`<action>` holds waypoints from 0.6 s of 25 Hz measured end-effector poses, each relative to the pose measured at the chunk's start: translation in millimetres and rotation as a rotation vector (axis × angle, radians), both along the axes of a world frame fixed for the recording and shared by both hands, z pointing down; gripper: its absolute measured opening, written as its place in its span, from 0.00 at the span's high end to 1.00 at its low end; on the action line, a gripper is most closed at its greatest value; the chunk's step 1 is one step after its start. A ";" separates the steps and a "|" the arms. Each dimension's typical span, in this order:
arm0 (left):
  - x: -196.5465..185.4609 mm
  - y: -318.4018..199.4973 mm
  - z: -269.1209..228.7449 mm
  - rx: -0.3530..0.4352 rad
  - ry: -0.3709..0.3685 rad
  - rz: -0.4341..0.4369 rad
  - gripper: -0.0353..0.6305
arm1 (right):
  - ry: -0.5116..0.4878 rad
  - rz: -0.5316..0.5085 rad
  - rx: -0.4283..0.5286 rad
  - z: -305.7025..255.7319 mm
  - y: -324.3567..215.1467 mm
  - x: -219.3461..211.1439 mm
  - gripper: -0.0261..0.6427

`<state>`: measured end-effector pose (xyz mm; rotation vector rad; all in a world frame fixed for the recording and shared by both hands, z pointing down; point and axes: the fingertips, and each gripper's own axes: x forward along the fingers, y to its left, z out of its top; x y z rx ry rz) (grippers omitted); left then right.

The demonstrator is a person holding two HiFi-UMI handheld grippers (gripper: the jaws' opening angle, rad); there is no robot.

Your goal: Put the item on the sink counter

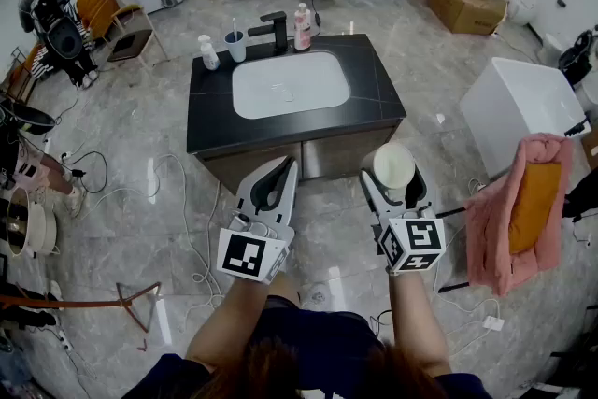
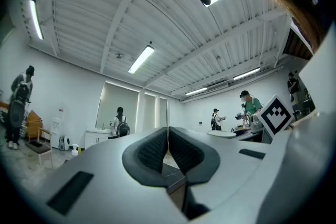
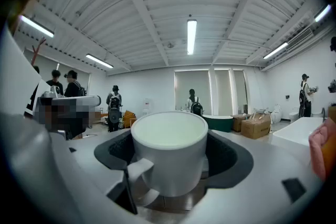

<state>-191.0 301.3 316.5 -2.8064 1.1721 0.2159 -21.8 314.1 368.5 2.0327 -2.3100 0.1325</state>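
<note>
A white mug point(image 1: 393, 165) with a handle sits upright between the wide-spread jaws of my right gripper point(image 1: 396, 175), and both pads press on its sides. The right gripper view shows the mug point(image 3: 169, 152) filling the right gripper point(image 3: 169, 136). My left gripper point(image 1: 283, 165) is shut with nothing in it, its pads touching in the left gripper view point(image 2: 168, 134). Both grippers hang over the floor, just short of the black sink counter point(image 1: 374, 98), which has a white basin point(image 1: 290, 84).
On the counter's far edge stand a black faucet point(image 1: 276, 31), a blue cup point(image 1: 234, 44), a white pump bottle point(image 1: 207, 53) and a pink bottle point(image 1: 303, 26). A white tub point(image 1: 514, 107) and a pink towel point(image 1: 519, 210) are at the right. Cables point(image 1: 177, 201) lie on the floor at the left.
</note>
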 end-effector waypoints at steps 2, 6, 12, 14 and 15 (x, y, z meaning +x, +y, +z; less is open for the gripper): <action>-4.5 7.5 -2.1 -0.011 0.006 -0.001 0.91 | -0.001 0.008 0.002 -4.4 11.4 -2.6 0.33; -12.9 19.7 -4.0 -0.026 0.012 -0.013 0.91 | -0.001 0.018 0.014 -14.4 31.9 -5.3 0.33; -13.8 30.8 -6.7 -0.027 0.007 -0.017 0.91 | -0.012 0.035 0.040 -29.5 52.6 0.5 0.33; -13.3 32.6 -7.5 -0.022 0.007 -0.022 0.91 | -0.025 0.036 0.049 -33.3 57.7 5.0 0.33; -13.2 33.1 -7.9 -0.020 0.010 -0.027 0.91 | -0.024 0.034 0.054 -35.0 59.8 6.9 0.33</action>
